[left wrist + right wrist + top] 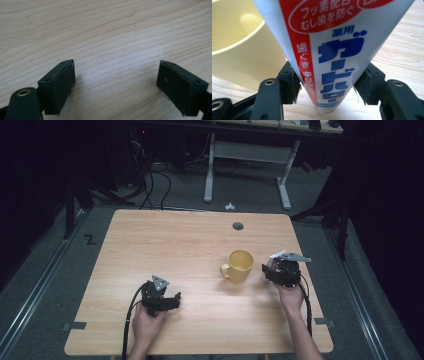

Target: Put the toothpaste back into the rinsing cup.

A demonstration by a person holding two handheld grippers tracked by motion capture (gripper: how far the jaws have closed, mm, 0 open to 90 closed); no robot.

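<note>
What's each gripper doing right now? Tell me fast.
Left gripper: open, nothing between its jaws, just above the table.
Right gripper: shut on the tube, beside the yellow cup.

In the right gripper view, the white, red and blue printed toothpaste tube point(332, 50) is cut off by the top edge, its upper end unseen. The pale yellow plastic mug point(239, 42) runs past the left edge, partly hidden behind the tube.

My wooden table point(150, 240) stands on grey carpet point(190, 190); beyond it a white-legged desk point(247, 150), black cables point(152, 182), and dark surroundings.
</note>
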